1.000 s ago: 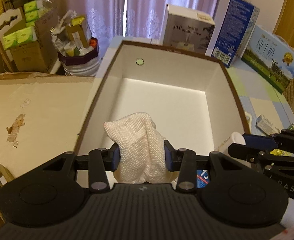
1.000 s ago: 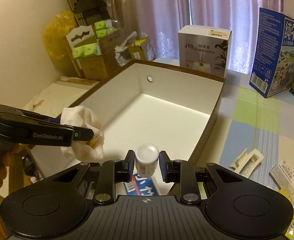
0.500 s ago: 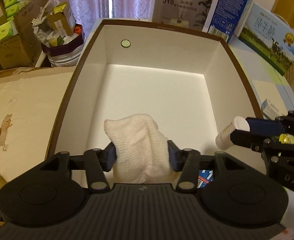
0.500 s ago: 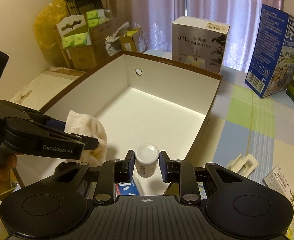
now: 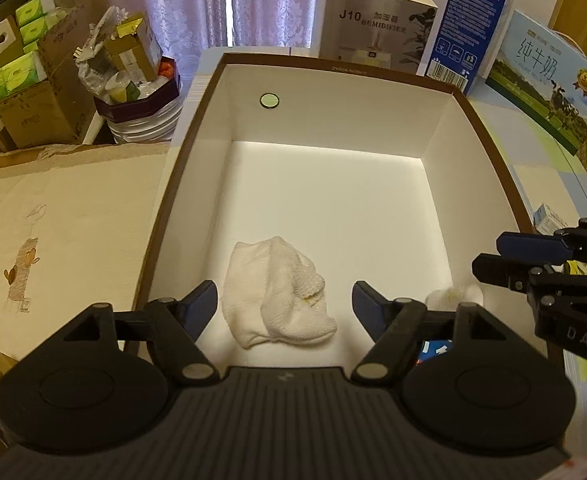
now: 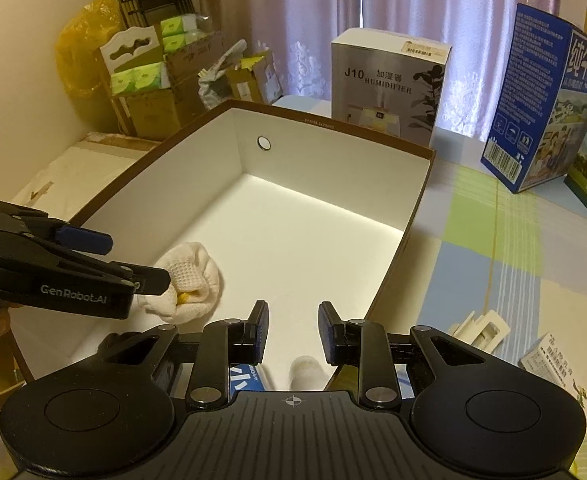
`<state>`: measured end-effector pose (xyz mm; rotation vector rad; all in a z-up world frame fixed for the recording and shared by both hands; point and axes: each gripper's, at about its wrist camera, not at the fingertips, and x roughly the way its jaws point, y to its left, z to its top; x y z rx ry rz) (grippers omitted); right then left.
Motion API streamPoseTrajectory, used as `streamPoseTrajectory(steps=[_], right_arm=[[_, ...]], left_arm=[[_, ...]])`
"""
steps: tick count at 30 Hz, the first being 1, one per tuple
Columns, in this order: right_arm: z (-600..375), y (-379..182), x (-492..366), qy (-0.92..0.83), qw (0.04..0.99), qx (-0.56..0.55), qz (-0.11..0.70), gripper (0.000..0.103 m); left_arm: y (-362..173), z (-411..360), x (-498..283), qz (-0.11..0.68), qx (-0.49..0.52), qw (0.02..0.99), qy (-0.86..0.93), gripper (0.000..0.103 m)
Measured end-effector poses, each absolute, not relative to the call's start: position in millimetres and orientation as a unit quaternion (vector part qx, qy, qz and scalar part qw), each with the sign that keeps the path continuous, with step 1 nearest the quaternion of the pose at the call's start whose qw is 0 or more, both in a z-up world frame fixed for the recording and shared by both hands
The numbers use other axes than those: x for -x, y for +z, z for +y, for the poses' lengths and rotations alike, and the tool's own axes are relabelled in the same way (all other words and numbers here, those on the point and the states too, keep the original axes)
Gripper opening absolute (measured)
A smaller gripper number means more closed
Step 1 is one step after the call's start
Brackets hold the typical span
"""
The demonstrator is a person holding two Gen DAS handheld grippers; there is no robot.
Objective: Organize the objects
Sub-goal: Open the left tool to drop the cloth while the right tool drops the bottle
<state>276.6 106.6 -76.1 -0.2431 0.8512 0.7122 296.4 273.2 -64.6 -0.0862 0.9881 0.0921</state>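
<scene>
A large brown-rimmed white box (image 5: 489, 132) (image 6: 413, 208) lies open in front of me. A white knitted cloth (image 5: 277, 300) (image 6: 191, 280) lies on the box floor near its front. My left gripper (image 5: 283, 300) (image 6: 133, 260) is open and empty just above the cloth. A small white bottle (image 6: 304, 372) (image 5: 455, 294), blurred, is in the box's front right corner, below my right gripper (image 6: 292, 332) (image 5: 489, 254), which is open and empty. A blue-and-white packet (image 6: 245, 378) (image 5: 433, 350) lies at the box's front edge.
A humidifier box (image 5: 373, 28) and blue milk cartons (image 6: 541, 112) stand behind the big box. A white plastic piece (image 6: 481, 328) and a small packet (image 6: 553, 356) lie on the checked cloth at right. Cardboard boxes (image 5: 29, 92) and a flat cardboard sheet (image 5: 61, 216) are at left.
Both grippers have opened. The cloth has dropped from the left gripper onto the box floor, and the white bottle has dropped from the right gripper into the front right corner.
</scene>
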Motion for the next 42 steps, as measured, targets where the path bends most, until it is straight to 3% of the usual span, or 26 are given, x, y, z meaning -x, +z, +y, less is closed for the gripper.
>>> streamPoseTrajectory(steps=[6, 12, 22, 42], right_arm=[[102.6, -71.3, -268.3, 0.345, 0.840, 0.109, 0.405, 0.041], [95.6, -65.0, -256.2, 0.353, 0.834, 0.089, 0.415, 0.047], [80.2, -47.7, -230.6, 0.361, 0.835, 0.071, 0.410, 0.049], [43.0, -34.6, -184.5, 0.362, 0.834, 0.036, 0.416, 0.050]], left_arm=[[-58.9, 273.6, -287.4, 0.476, 0.040, 0.877, 0.049, 0.077], [-49.5, 273.0, -273.8, 0.479, 0.045, 0.875, 0.050, 0.083], [-27.8, 263.5, -248.4, 0.470, 0.041, 0.880, 0.052, 0.088], [-11.0, 231.1, -193.4, 0.466, 0.034, 0.883, 0.043, 0.089]])
